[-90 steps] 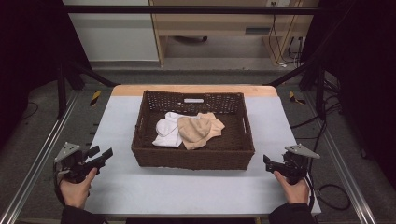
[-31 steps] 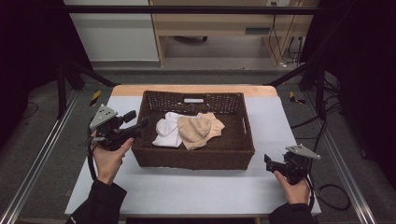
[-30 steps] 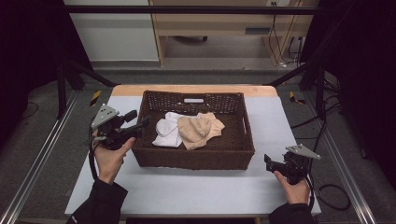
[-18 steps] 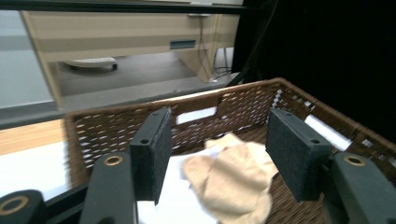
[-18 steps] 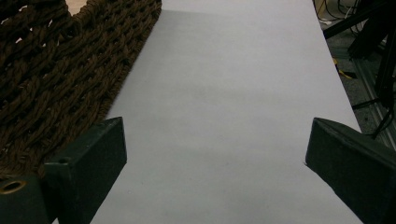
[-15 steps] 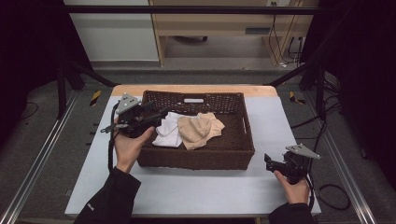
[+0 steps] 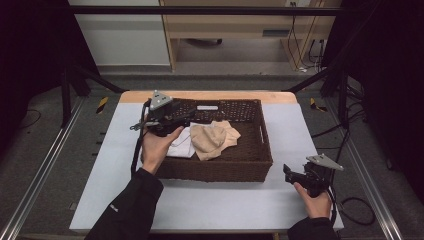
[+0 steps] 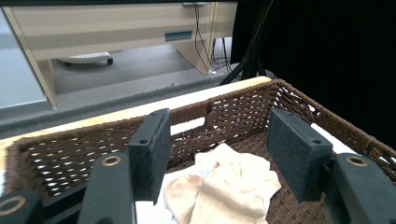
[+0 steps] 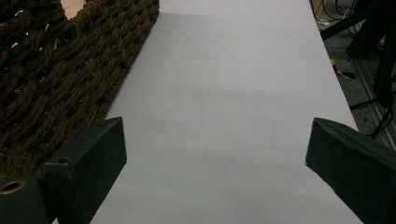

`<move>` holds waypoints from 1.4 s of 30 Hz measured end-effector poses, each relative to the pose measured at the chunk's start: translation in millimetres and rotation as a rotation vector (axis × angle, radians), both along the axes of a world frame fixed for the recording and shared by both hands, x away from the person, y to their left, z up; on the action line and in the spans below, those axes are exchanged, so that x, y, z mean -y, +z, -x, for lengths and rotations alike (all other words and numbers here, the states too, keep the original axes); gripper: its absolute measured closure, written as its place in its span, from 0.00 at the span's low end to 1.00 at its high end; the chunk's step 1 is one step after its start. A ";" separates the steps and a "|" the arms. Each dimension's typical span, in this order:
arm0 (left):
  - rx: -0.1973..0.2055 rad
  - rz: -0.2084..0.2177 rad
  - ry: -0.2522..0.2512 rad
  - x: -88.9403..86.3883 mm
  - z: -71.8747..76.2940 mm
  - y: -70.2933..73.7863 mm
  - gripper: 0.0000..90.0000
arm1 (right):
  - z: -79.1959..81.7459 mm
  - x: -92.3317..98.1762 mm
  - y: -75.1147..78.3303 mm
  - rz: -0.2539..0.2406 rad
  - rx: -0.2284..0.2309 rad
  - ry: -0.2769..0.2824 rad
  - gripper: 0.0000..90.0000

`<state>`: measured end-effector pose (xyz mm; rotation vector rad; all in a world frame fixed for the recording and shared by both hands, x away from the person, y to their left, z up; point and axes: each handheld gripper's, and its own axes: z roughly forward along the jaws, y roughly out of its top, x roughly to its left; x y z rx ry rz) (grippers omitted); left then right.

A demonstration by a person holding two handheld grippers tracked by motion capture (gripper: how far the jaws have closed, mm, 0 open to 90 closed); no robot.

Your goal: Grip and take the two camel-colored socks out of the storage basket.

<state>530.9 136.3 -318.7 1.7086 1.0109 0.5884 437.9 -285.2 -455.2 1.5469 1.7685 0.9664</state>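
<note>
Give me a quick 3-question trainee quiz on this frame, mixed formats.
1. True or false: the left gripper has its fingers open over the wicker basket.
2. Which cloth lies nearer the left gripper? A) the white cloth B) the tan cloth
3. Fill in: the right gripper rests on the ___, outside the basket.

Key
1. True: both fingers stand apart above the cloths, nothing between them.
2. A.
3. Table: its fingers are wide open beside the basket's wall.
</note>
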 end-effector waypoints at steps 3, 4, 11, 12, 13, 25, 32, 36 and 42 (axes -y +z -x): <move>-0.002 -0.022 0.004 9.2 -7.8 -5.4 0.44 | -0.2 0.5 0.0 -0.001 0.000 0.001 0.06; -0.001 -0.025 0.004 11.7 -10.0 -7.0 0.44 | -0.2 0.5 0.0 -0.002 -0.001 -0.001 0.06; 0.007 -0.048 0.003 28.8 -25.1 -19.6 0.44 | -0.4 1.2 0.2 0.000 0.010 -0.003 0.06; 0.007 -0.051 0.004 30.5 -26.9 -21.3 0.44 | -0.4 1.0 0.1 0.000 0.009 -0.005 0.06; 0.006 -0.053 0.005 32.6 -29.3 -23.4 0.44 | -0.7 0.9 -0.1 0.001 0.009 -0.005 0.06; -0.009 -0.100 -0.005 52.7 -52.3 -52.4 0.44 | -1.7 0.5 -1.0 0.006 0.004 0.001 0.06; -0.061 -0.147 -0.003 58.3 -60.8 -72.2 0.44 | -1.8 0.2 -0.9 0.007 0.007 0.002 0.06; -0.088 -0.165 -0.018 60.5 -62.7 -79.4 0.44 | -2.0 -0.2 -1.4 0.005 0.001 0.001 0.06; -0.113 -0.206 -0.048 65.0 -65.3 -88.3 0.41 | -2.3 -0.4 -1.7 0.006 0.000 0.001 0.06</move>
